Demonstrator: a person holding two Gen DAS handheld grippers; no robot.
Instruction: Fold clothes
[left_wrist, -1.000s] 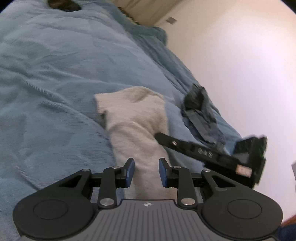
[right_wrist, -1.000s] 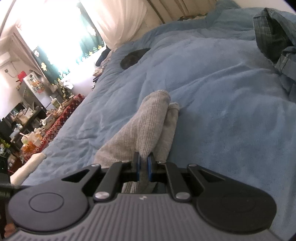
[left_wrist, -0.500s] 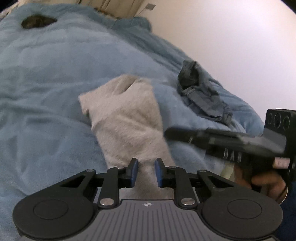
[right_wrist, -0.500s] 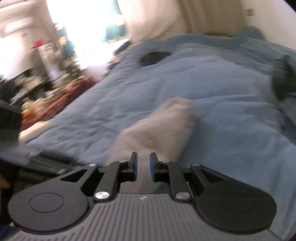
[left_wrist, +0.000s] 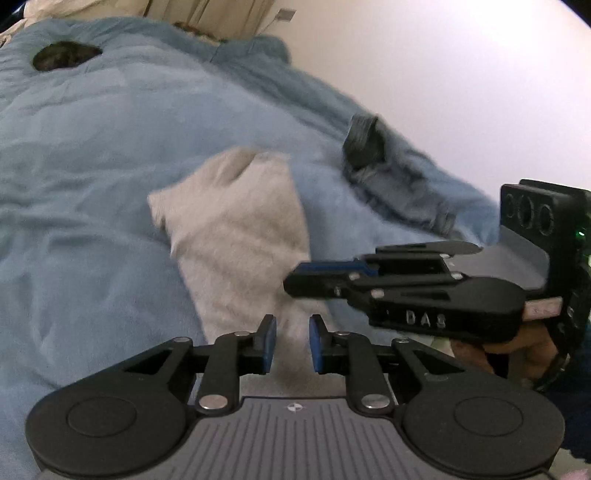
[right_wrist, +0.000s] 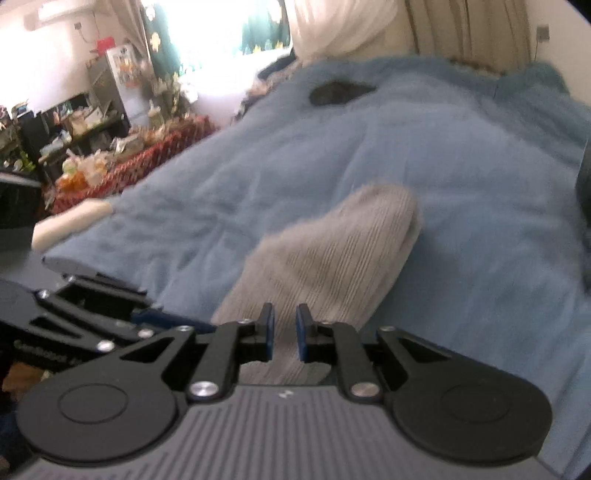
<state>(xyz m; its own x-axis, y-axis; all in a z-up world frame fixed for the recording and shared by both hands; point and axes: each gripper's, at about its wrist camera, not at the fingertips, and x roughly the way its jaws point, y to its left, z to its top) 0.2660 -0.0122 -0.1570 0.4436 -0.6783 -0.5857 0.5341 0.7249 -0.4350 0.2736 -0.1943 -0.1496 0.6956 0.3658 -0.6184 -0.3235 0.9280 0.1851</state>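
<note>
A grey ribbed garment (left_wrist: 236, 229) lies folded into a long strip on the blue blanket (left_wrist: 92, 177), its near end running under both grippers. My left gripper (left_wrist: 291, 332) hovers over that near end, its jaws a little apart with cloth showing in the gap. My right gripper (right_wrist: 282, 328) is open by a narrow gap over the same garment (right_wrist: 332, 251), holding nothing. From the left wrist view the right gripper (left_wrist: 306, 275) comes in from the right, held by a hand (left_wrist: 517, 354). The left gripper (right_wrist: 166, 319) shows at the lower left of the right wrist view.
A crumpled denim garment (left_wrist: 391, 177) lies on the blanket near the wall, right of the grey one. A dark item (right_wrist: 340, 92) sits at the far end of the bed. A cluttered table with a red cloth (right_wrist: 129, 162) stands beside the bed on the left.
My right gripper was shut on the grey garment and has opened and let it go. Both grippers have drawn back and swung round; the garment now rests on the blanket.
</note>
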